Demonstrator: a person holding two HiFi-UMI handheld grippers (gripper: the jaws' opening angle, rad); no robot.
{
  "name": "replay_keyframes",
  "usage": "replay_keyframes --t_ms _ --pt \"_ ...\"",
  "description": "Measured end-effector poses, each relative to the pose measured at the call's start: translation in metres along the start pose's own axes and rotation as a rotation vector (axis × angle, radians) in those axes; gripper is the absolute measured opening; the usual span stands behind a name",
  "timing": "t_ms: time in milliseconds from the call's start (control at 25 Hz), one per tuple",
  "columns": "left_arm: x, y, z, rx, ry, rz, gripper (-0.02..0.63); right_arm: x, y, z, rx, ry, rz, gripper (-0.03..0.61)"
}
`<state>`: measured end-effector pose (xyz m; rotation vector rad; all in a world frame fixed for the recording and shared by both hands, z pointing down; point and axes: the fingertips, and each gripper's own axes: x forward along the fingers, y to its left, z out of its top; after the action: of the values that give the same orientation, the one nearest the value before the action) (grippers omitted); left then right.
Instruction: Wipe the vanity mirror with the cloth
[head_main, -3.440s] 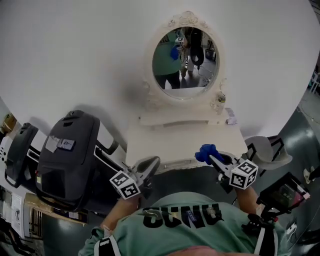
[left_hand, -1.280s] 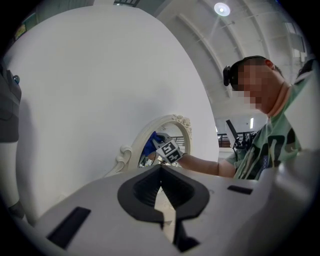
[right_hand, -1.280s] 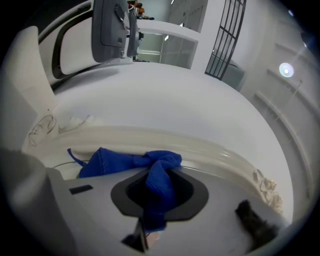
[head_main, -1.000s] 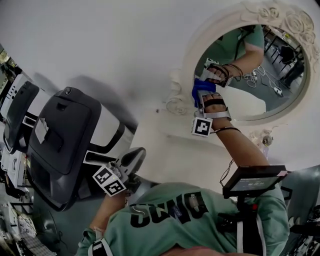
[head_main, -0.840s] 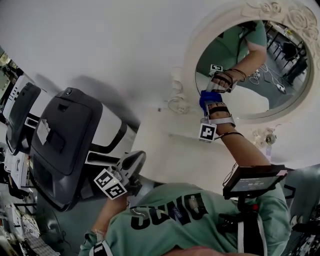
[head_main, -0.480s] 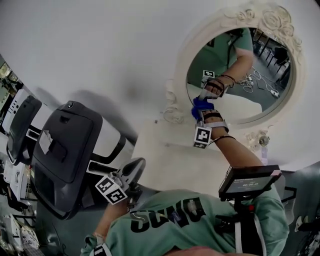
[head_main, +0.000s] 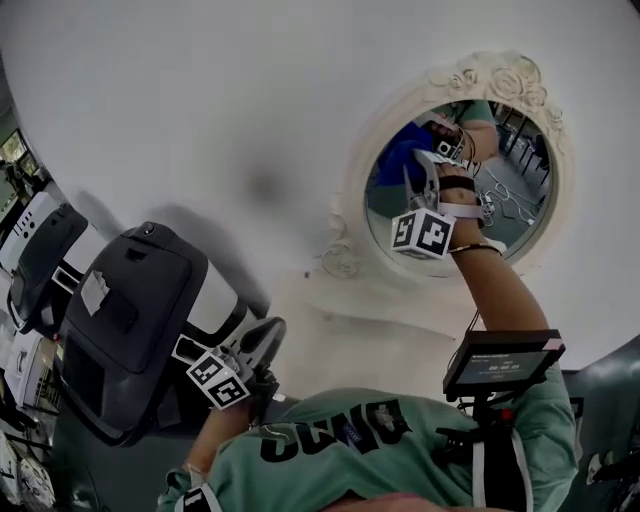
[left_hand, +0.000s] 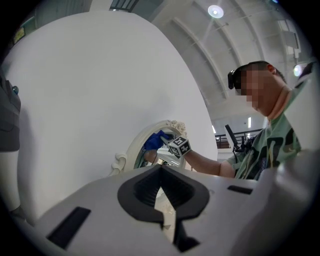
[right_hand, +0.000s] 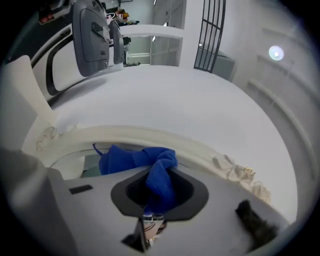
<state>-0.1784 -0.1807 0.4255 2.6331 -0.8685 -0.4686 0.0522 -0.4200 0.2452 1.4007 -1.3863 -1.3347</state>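
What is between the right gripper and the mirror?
A blue cloth, pinched in the right gripper, bunched up at the mirror; the right gripper view shows it.

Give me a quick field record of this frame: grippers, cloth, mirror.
right gripper: shut on blue cloth, up at the mirror
cloth position: upper-left of the glass in head view, beside the frame
mirror: oval, ornate cream frame
left gripper: shut, empty, held low, away from the mirror
contact: cloth looks pressed to the glass, not certain

Upper right: bare forearm (head_main: 497, 292), right gripper (head_main: 414, 166) and crumpled blue cloth (head_main: 396, 156) cover much of the cream-framed oval vanity mirror (head_main: 516, 196).
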Motion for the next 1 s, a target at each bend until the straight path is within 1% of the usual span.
replay_keyframes --t_ms 120,200,400,560,640,760,880,1000 --pt "0.002 0.0 0.003 0.006 -0.013 0.001 0.009 0.018 -0.037 -0.002 -0.027 0.029 -0.06 0.049" --pt "0.003 0.0 0.003 0.004 -0.017 0.003 0.009 0.026 -0.045 -0.004 -0.043 0.045 -0.076 0.049" --pt "0.0 0.006 0.004 -0.005 -0.023 0.019 0.009 0.031 -0.039 -0.006 -0.089 0.049 -0.118 0.049" --pt "0.004 0.009 0.002 -0.011 -0.019 0.017 0.011 0.029 -0.027 -0.003 -0.121 0.041 -0.128 0.048" --pt "0.007 0.01 -0.002 -0.02 -0.004 0.014 0.011 0.026 -0.007 -0.005 -0.139 0.041 -0.117 0.048" --pt "0.011 0.013 -0.009 -0.032 0.024 0.021 0.009 0.021 0.043 -0.01 -0.141 0.035 -0.07 0.048" --pt "0.009 0.017 -0.015 -0.043 0.052 0.04 0.009 0.011 0.112 -0.019 -0.129 0.032 0.019 0.048" --pt "0.006 0.022 -0.024 -0.06 0.078 0.058 0.011 -0.002 0.194 -0.031 -0.13 0.042 0.138 0.048"
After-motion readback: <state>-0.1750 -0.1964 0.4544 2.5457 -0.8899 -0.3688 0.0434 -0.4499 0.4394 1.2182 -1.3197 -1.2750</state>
